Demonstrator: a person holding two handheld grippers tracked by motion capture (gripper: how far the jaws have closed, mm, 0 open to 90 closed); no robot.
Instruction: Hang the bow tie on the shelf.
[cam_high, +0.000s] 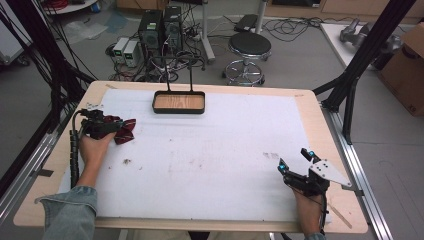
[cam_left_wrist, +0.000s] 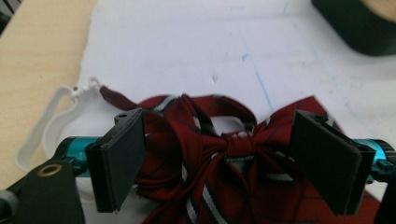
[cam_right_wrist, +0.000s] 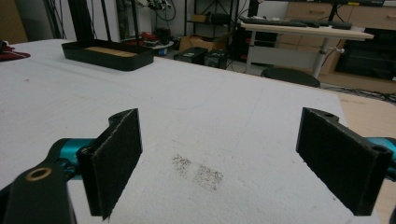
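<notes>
The left tool (cam_high: 111, 126) sits at the left side of the surface (cam_high: 210, 150), and its jaws stand wide on either side of a dark red bow tie with white and navy stripes (cam_left_wrist: 224, 158). In the left gripper view the bow tie's knot lies almost midway between the two black pads (cam_left_wrist: 122, 158), with one wing reaching toward each pad, so its long axis runs across the gap from pad to pad rather than along the jaws. The pads look to be just beside the fabric; I judge that they are not yet pressing on it, though the cloth bunches close to the left one. A white neck strap with a small clip (cam_left_wrist: 56, 116) loops off from the bow tie toward the surface's wooden edge. Judging by this, the coming move is a straight close onto the knot, which would squeeze the wings inward; a grip across the knot would need the hand turned. The right tool (cam_high: 297, 162) rests well apart at the near right of the surface, jaws wide and empty over a faint grey smudge (cam_right_wrist: 198, 171), so the left hand is by far the nearer one. A black tray with a wooden floor (cam_high: 178, 102) stands at the far middle of the surface. No brand, label or writing can be read anywhere.
</notes>
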